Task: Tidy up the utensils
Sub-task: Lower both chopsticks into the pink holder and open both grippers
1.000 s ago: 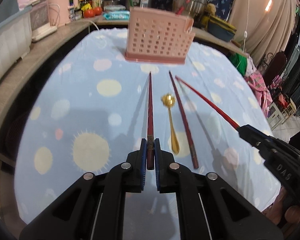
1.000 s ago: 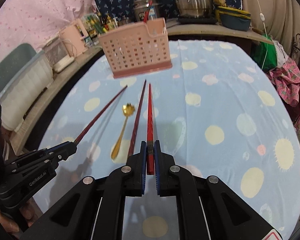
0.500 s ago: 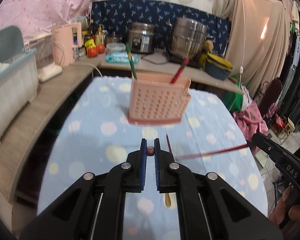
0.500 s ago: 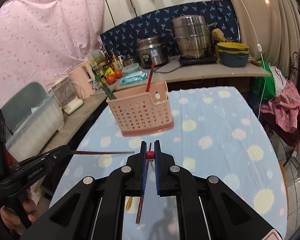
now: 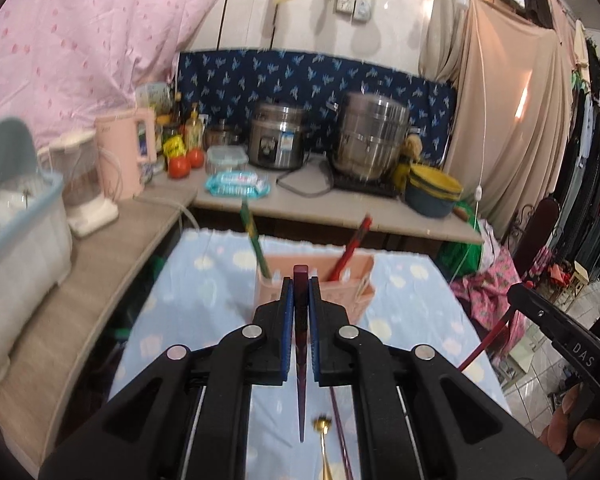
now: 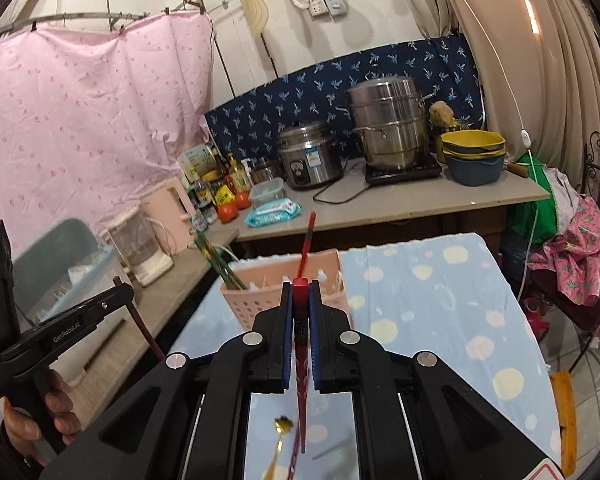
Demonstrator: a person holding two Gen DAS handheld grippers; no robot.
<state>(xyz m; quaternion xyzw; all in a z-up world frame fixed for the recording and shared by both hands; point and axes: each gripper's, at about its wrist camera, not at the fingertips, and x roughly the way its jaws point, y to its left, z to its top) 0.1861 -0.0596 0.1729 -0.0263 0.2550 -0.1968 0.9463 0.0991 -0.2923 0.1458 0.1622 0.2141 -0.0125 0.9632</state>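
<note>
Each gripper, left (image 5: 300, 296) and right (image 6: 300, 298), clamps one slim, tapered red chopstick (image 5: 301, 380), tip hanging down.

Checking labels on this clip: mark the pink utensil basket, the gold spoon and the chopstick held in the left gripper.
pink utensil basket (image 6: 256, 308), right wrist view, front wall.
gold spoon (image 5: 323, 426), left wrist view, bowl.
chopstick (image 5: 301, 364), left wrist view, shaft below the pads.

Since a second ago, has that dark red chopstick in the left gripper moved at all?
Yes. The dark red chopstick has gone up off the spotted blue tablecloth. It lay flat pointing toward the pink plastic basket; now it hangs tip-down, clamped in the left gripper.
</note>
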